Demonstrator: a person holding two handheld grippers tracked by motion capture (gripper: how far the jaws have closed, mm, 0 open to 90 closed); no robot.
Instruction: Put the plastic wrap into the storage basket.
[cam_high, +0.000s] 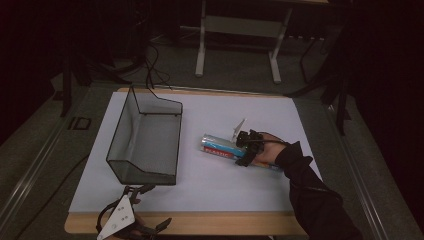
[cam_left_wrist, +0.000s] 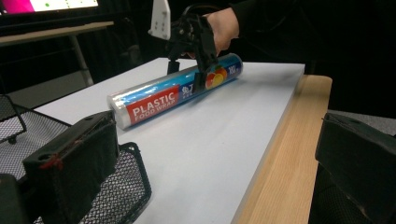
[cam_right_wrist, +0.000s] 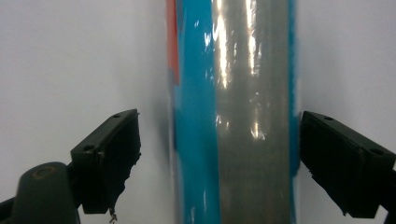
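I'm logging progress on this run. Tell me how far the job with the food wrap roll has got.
Done: the right gripper straddles the food wrap roll, which lies on the white board.
In hand: a gap shows at one pad, so no grip yet.
Left: probably lifting it into the wire basket; the left gripper waits open nearby.

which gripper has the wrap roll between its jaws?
The right gripper, jaws straddling the plastic food wrap roll. The left gripper sits at the table's near edge beside the wire basket.

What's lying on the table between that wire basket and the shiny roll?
Nothing: in the high view, only bare white tabletop separates the wire basket from the roll of plastic food wrap.
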